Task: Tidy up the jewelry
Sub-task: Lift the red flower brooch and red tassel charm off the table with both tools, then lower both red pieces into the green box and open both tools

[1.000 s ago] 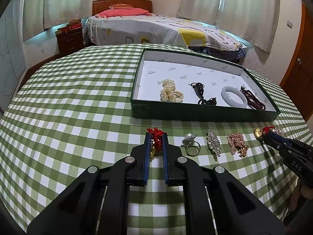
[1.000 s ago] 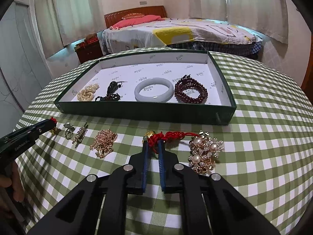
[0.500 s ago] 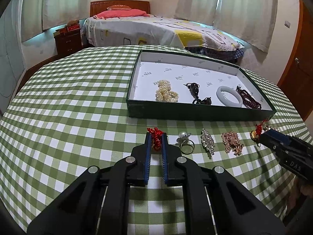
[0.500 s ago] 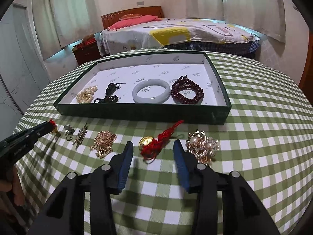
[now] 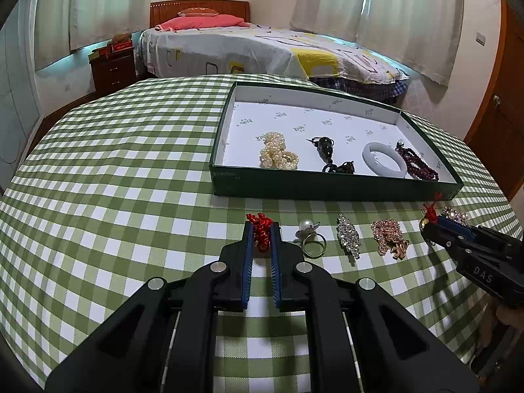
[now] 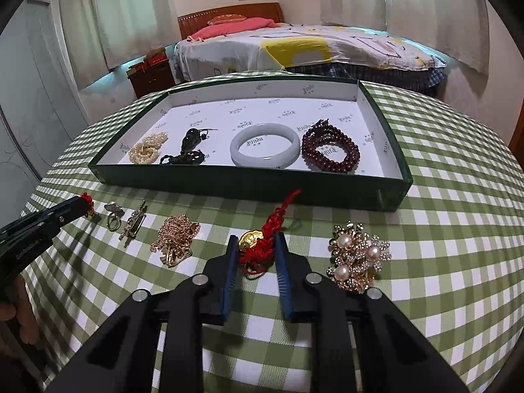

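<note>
The right tongs (image 6: 253, 249) have just been closing around the red knot charm (image 6: 262, 245) at lower centre on the desk (image 6: 442, 229); pads seem not yet pressing. Its cord runs toward the tray (image 6: 249, 183) above. The left tongs (image 5: 261, 239) pinch a red ornament (image 5: 260, 229).

Each gripper (image 5: 261, 229) is black plastic with ribbed blue pads (image 5: 248, 255). Silver round screws (image 5: 218, 267) sit behind the pads. The right gripper (image 6: 253, 244) carries white letters on its side.

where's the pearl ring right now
In the left wrist view the pearl ring lies on the checked tablecloth in front of the green box, just right of the left gripper, with the crystal brooch on its other side.
</note>
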### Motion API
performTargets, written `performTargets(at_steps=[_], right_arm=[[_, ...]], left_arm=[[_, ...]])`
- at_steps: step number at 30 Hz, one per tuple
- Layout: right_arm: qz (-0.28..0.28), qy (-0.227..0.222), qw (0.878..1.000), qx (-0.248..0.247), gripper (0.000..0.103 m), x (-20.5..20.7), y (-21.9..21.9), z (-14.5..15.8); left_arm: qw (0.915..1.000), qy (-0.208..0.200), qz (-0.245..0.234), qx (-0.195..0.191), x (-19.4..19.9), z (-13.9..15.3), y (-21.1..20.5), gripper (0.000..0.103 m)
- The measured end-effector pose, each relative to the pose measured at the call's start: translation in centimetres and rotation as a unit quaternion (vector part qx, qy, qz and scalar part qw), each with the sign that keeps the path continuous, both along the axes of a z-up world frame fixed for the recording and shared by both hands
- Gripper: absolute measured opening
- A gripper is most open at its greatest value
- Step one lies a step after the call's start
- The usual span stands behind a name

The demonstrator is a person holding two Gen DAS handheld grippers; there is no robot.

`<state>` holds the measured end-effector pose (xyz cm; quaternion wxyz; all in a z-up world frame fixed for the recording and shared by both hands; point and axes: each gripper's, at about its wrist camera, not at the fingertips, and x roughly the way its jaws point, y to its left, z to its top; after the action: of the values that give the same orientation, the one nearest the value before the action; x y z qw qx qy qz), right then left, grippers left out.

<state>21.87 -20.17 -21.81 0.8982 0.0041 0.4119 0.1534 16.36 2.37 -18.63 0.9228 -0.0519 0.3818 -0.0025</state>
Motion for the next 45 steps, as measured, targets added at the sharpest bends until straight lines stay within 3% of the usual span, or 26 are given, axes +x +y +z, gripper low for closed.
performTargets(at_steps=[16,28,39,45], right_arm=[[-0.003,-0.029,0.999,0.016,0.016,-1.4,-0.6,1.4],[-0.006,-0.077,0.996,0.036,0.016,-0.7,-1.0,5.3],[-0.001,-0.131,0.99,0.044,0.016,4.7,-0.6,8.9],[0.004,-0.122,0.992,0.039,0.016,9.1,-0.1,7.8]], left_arm=[[0.9998,-0.016,0.005,-0.005,-0.5,1.0,0.6,0.01],[0.9978,-0.061,-0.006,-0.023,-0.1,5.1,0.0,0.01],[0.9934,-0.108,-0.025,-0.03,6.3,8.7,-1.2,0.01],[0.996,-0.073,-0.032,-0.04,12.3,6.8,-1.7,0.01]])
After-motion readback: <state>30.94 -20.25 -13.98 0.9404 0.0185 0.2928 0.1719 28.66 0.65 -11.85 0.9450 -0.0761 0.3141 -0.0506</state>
